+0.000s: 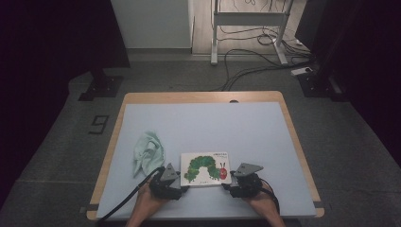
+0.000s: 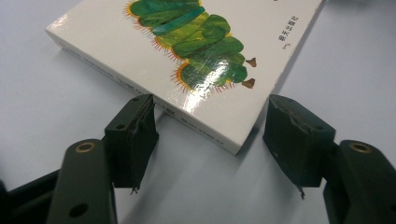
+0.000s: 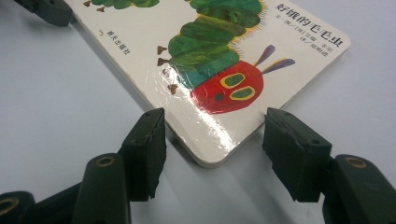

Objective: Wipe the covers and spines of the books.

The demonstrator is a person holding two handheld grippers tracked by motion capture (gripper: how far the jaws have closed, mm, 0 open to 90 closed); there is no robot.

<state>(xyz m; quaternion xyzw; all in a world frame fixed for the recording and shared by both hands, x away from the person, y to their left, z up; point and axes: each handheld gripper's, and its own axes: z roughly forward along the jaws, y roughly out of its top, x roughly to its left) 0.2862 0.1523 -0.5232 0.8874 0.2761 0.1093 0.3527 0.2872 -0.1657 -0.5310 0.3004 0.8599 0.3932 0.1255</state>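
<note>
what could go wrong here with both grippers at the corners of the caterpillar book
Each gripper straddles only a near corner of the glossy white caterpillar board book, so the pads may slide off its rounded corner. The left gripper has one pad against the spine and the other apart, so closing may push the book askew.

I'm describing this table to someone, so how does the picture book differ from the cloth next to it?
The picture book lies flat with straight edges and a rigid, rectangular shape; the cloth sits crumpled in a loose heap. The picture book's cover is glossy white with a green caterpillar and red head; the cloth is plain pale green. The picture book has the left gripper and right gripper at its near corners; the cloth lies apart from both. Both rest on the table.
</note>
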